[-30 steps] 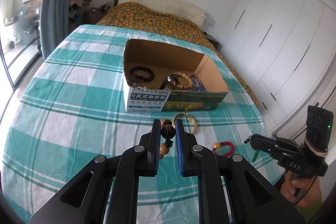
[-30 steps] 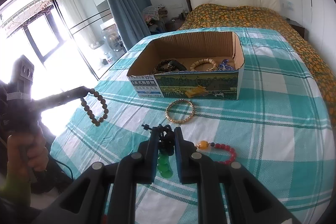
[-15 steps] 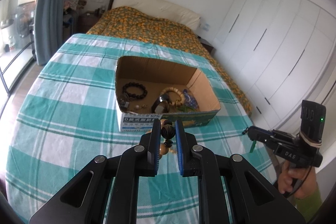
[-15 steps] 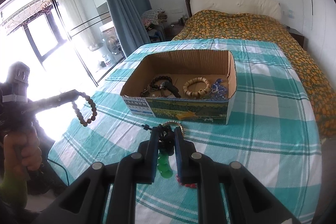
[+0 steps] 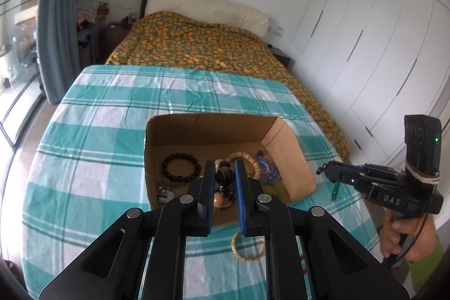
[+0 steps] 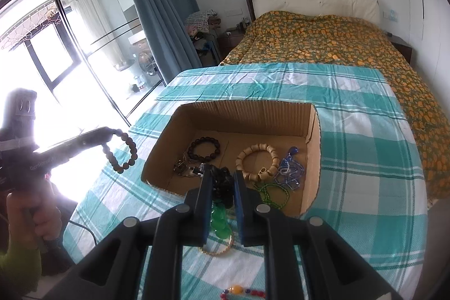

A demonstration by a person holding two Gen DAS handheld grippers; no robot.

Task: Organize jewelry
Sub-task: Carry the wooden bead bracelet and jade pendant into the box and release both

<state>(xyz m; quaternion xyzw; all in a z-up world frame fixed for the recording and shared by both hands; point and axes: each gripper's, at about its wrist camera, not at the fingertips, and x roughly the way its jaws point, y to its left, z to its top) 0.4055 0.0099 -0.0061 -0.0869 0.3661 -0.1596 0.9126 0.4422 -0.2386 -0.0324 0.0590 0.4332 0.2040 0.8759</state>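
Note:
An open cardboard box [image 5: 211,118] [image 6: 244,113] stands on the checked cloth and holds several pieces of jewelry. My left gripper [image 5: 224,169] [image 6: 110,132] is shut on a brown bead bracelet [image 5: 224,176] [image 6: 121,151], which dangles just left of the box's near corner. My right gripper [image 6: 223,176] [image 5: 326,172] is shut on the black cord of a green pendant [image 6: 218,218] [image 5: 334,191], which hangs over the box's near wall. In the box lie a dark bead bracelet [image 6: 204,149], a tan wooden bracelet [image 6: 257,162], a blue necklace [image 6: 291,170] and a green bead string [image 6: 274,194].
A gold bangle [image 5: 247,246] [image 6: 216,250] and a red and amber bead bracelet [image 6: 242,293] lie on the cloth in front of the box. A bed with an orange patterned cover [image 6: 323,44] is behind the table, a white wardrobe [image 5: 365,47] on the right, and a glass door [image 6: 56,47] on the left.
Both grippers have moved forward and risen toward the box, each still holding its piece. The bangle and the red bracelet now lie under and behind the fingers.

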